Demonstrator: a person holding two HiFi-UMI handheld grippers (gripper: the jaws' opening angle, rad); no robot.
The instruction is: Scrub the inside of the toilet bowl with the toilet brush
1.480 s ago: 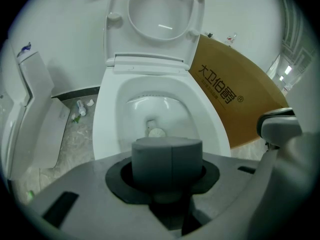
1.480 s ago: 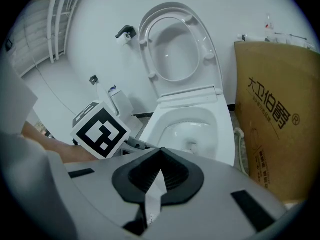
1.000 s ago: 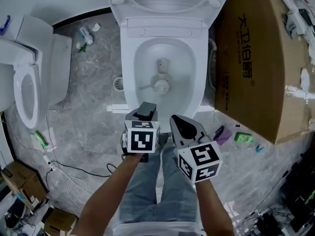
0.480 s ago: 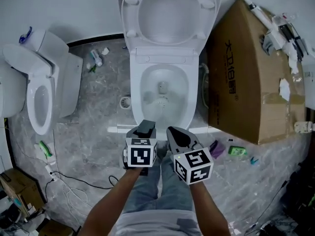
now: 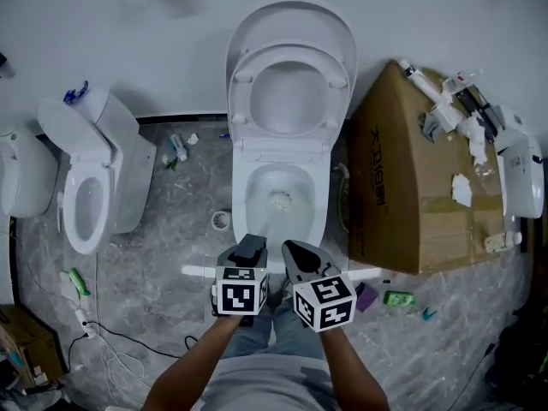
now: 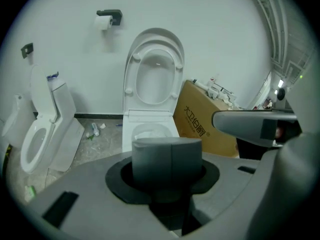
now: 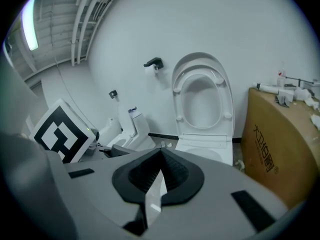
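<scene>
Both grippers have been drawn back from the toilet, which is now seen farther off. Nearest, the left gripper (image 5: 251, 245) and right gripper (image 5: 293, 250) are held side by side, each with jaws pressed together on nothing. Beyond, the toilet bowl (image 5: 242, 197) stands open, and the toilet brush (image 5: 279, 200) is faintly made out inside. A cardboard box (image 5: 402, 195) is set at its right.

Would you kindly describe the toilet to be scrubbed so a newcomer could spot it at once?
Find the big brown cardboard box by the white back wall; the toilet stands right beside it, on its left in the head view. Unlike the angled toilet further left, it faces straight out with lid and seat both raised.
</scene>
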